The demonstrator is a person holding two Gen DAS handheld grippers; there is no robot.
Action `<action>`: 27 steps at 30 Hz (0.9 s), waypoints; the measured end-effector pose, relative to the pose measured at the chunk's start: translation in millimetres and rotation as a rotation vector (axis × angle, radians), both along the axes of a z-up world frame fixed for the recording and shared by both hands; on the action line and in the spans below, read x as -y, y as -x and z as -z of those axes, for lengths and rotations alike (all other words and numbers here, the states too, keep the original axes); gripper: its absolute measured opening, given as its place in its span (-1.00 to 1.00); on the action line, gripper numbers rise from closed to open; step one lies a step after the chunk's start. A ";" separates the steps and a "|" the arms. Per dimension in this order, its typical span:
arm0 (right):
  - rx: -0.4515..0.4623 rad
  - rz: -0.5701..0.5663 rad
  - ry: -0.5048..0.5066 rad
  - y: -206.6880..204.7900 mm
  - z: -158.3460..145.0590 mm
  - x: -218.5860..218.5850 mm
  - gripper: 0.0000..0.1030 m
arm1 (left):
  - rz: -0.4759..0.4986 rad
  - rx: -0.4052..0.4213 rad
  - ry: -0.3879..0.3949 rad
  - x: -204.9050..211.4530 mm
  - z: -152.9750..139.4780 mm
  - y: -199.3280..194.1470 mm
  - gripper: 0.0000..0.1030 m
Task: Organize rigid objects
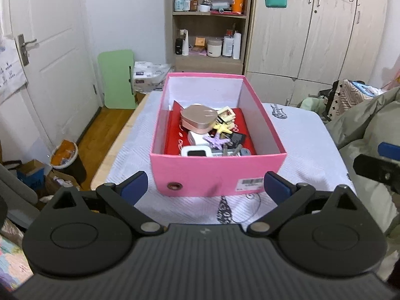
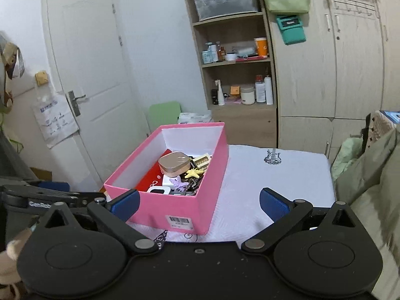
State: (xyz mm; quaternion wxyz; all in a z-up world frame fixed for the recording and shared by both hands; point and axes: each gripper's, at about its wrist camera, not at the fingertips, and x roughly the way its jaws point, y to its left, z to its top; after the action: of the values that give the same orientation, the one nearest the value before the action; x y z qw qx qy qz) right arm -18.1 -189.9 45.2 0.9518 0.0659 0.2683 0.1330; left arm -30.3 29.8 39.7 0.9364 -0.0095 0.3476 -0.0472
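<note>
Pink box (image 1: 217,172) is set open-topped on the counter (image 1: 305,135), which is covered w/ a white patterned cloth. Small rigid items are piled inside, toward the near end: rose-gold case (image 1: 198,122) on top, yellow star clip (image 1: 222,128), purple star clip (image 1: 216,142), white gadget w/ dark window (image 1: 196,151), dark bits on the right side, too jumbled to name. All are seen lying on a red liner (image 1: 172,140). Items are thus already gathered in the box; nothing loose is seen on the cloth around it. That fits either sorting finished or a box about to be emptied/sorted; not settled by these views.

Box long axis runs away from the left cam, toward the shelf unit (image 1: 210,20); barcode short end faces the claws. In the right view it is angled, far end skewed right. Rose-gold case long axis lies roughly crosswise to the box, prob.

Left claw (image 1: 205,187) is held wide, empty, just short of the barcode end, centred on the box. Right claw (image 2: 198,201) is also wide, empty, offset to the box's right corner, prob. kept back so both have clear access to the opening.
</note>
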 end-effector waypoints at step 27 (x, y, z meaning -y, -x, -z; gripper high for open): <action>0.013 0.100 0.097 20.9 13.5 -5.5 1.00 | -0.001 0.001 -0.036 14.5 30.4 8.4 0.96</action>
State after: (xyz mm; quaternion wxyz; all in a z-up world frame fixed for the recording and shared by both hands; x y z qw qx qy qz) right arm -39.0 -184.4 31.8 0.9611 0.0322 0.2647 0.0723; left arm -38.7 15.3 9.3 0.9367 0.0070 0.3478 -0.0405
